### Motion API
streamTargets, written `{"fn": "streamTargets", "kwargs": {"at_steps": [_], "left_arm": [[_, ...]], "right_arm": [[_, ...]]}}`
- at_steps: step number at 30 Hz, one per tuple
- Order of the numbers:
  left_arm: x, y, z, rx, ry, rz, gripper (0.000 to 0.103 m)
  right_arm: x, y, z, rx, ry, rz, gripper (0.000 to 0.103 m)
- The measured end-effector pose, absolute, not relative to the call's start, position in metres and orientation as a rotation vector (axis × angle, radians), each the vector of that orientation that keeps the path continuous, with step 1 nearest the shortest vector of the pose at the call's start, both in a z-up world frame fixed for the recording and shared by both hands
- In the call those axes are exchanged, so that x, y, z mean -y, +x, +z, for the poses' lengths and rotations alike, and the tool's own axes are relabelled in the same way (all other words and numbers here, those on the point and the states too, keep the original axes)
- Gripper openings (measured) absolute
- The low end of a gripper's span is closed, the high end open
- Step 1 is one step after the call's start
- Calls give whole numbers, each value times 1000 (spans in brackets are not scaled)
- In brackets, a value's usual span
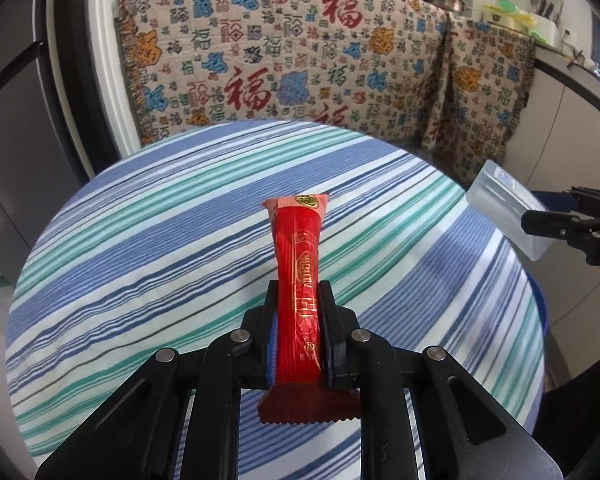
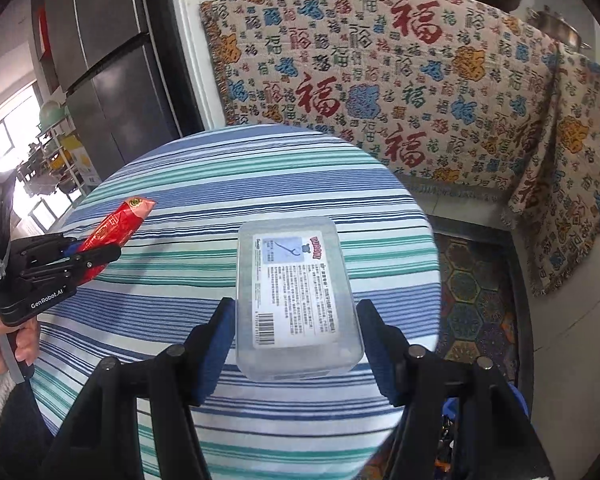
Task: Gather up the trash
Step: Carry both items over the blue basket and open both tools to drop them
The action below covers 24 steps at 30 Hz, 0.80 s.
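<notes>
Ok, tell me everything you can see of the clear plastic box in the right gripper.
The clear plastic box is a rounded, translucent rectangle that looks empty, with a white printed label and barcode on its upward face. The right gripper clamps its near end between blue-padded fingers, holding it lengthwise, lifted off the striped tablecloth. Nothing else touches it.

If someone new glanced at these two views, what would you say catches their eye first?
Probably the red snack wrapper clamped upright in the left gripper above the round striped tablecloth. Next, the clear plastic box with its printed label, held between the right gripper's blue pads. Behind the table hangs a busy patterned blanket with large red characters.
</notes>
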State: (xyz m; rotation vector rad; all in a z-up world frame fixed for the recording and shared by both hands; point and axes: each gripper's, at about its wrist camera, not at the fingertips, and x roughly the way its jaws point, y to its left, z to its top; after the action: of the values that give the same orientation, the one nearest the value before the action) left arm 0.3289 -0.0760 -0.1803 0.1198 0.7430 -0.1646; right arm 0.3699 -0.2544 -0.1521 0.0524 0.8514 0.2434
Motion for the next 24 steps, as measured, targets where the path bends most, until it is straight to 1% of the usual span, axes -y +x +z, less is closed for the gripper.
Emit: {"fn": "streamTargets", "kwargs": {"at_steps": [7, 11, 18, 24], "left_arm": [[186, 325, -154, -714, 145, -375, 16], [258, 326, -152, -717, 148, -488, 16], [370, 335, -180, -769, 168, -620, 16], [435, 342, -209, -829, 160, -669, 16]], "right_arm": [[350, 323, -145, -818, 157, 30, 62], [408, 295, -150, -806, 202, -111, 62], [479, 254, -175, -819, 250, -258, 62], [520, 233, -190, -832, 287, -305, 62]]}}
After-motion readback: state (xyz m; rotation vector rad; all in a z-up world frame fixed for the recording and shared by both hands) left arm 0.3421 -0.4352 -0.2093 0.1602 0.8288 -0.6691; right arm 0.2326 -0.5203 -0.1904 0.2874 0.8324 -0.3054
